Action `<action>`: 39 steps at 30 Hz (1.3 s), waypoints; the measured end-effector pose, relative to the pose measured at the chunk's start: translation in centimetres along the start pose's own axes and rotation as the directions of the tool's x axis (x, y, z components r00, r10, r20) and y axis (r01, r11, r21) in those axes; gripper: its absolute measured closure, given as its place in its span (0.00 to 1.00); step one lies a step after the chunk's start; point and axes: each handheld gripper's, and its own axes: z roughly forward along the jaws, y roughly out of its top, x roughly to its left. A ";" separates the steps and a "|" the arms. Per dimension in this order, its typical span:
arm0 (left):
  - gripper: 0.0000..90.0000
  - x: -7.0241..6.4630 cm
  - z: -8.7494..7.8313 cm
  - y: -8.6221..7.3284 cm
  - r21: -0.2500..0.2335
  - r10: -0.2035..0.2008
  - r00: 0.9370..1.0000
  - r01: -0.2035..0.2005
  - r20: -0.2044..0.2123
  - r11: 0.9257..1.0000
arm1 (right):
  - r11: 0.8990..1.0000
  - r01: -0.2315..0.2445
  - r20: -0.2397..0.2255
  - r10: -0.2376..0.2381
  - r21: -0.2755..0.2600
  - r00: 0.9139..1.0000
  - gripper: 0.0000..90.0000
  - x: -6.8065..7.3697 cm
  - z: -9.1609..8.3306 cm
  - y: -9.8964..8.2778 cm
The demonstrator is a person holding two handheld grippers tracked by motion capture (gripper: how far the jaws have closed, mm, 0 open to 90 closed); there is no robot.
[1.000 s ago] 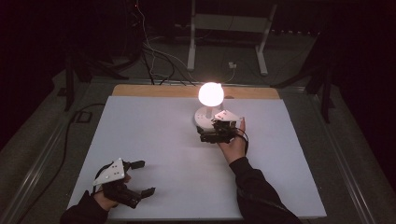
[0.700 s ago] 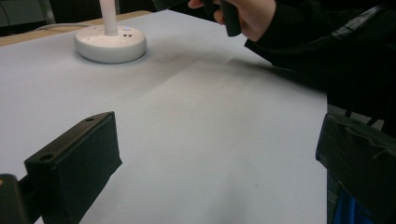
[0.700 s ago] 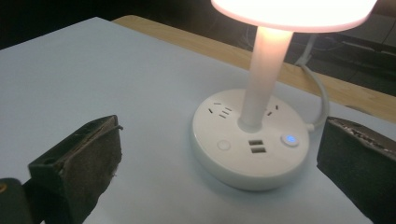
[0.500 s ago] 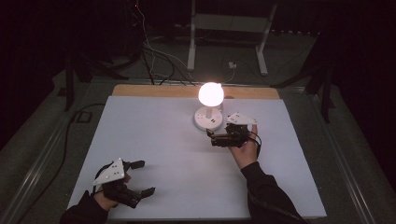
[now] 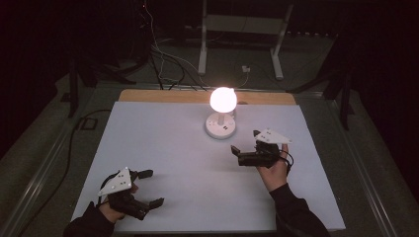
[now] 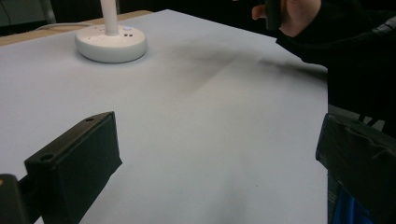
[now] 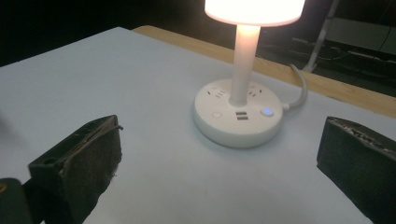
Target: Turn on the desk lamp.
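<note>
We hold the right gripper (image 5: pixel 237 155) just off the lamp (image 5: pixel 222 114), its jaws wide apart and empty. In the right gripper view the lamp (image 7: pixel 239 112) stands straight ahead between the two jaws, a little beyond their tips and not touching them. Its long axis is the upright stem, rising from the middle of a round base. The lamp sits near the far edge of the tabletop (image 5: pixel 163 148), slightly right of centre, so our right hand (image 5: pixel 274 168) is much the nearer one. The left gripper (image 5: pixel 148 187) rests low at the near left corner, well apart from the lamp, jaws also wide and empty.

The lamp is white and lit, its shade glowing bright. The base carries sockets on top, two ports on the front, a round button to one side of them and a small blue light (image 7: pixel 267 111) to the other. A white cord (image 7: pixel 299 91) leaves the base toward the far edge.
</note>
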 end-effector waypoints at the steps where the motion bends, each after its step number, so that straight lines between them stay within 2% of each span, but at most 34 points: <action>1: 0.00 0.0 0.0 0.0 0.000 0.001 1.000 -0.001 0.000 1.000 | 1.000 0.002 -0.001 -0.002 0.003 1.000 0.00 0.0 -0.3 -0.2; 12: 0.00 0.0 0.0 0.0 0.000 0.000 1.000 0.000 -0.001 1.000 | 0.998 0.006 -0.008 -0.005 0.060 1.000 0.00 -0.4 -2.9 -3.0; 17: 0.00 0.0 0.0 0.0 0.003 0.005 1.000 -0.005 0.000 1.000 | 0.998 0.012 -0.008 -0.011 0.065 1.000 0.00 -0.6 -4.2 -4.4; 25: 0.00 -0.1 0.0 0.0 0.001 0.004 1.000 -0.004 0.001 1.000 | 0.996 0.000 0.017 -0.001 0.094 1.000 0.00 -1.1 -6.1 -6.5; 28: 0.00 -0.1 0.0 0.0 0.003 0.006 1.000 -0.006 0.001 1.000 | 0.994 0.011 0.032 -0.015 0.113 0.999 0.00 -1.4 -6.6 -7.3; 39: 0.00 -0.1 0.0 0.0 0.006 0.008 1.000 -0.008 0.003 1.000 | 0.986 -0.040 0.070 0.028 0.162 0.997 0.00 -2.7 -8.8 -9.4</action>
